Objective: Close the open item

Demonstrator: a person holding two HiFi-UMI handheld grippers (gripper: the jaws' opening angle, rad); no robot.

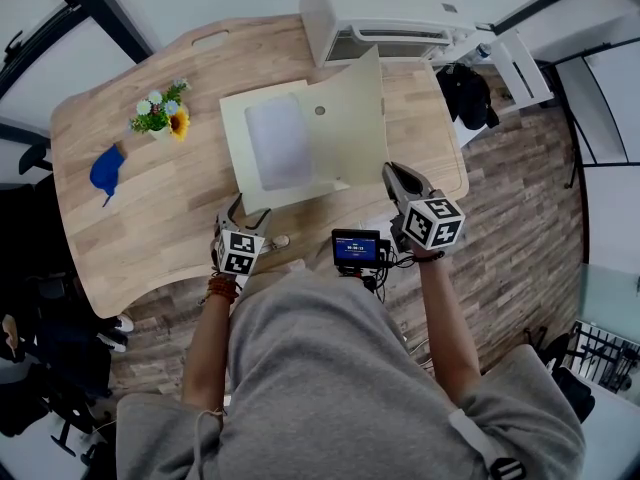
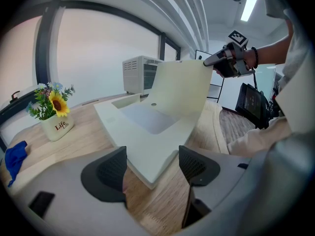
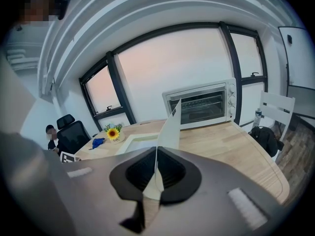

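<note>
Sits on the wooden counter, just in front of the white oven: a cream box, base flat, lid raised on its hinge. Pinches the lid's top corner, on the side away from the oven, with the right tool - clenched, thin board between both pads. Holds the left tool released, jaws wide apart around the box corner farthest from the oven, pads clear of it. Shows a flower pot and blue cloth well left of the oven.
</note>
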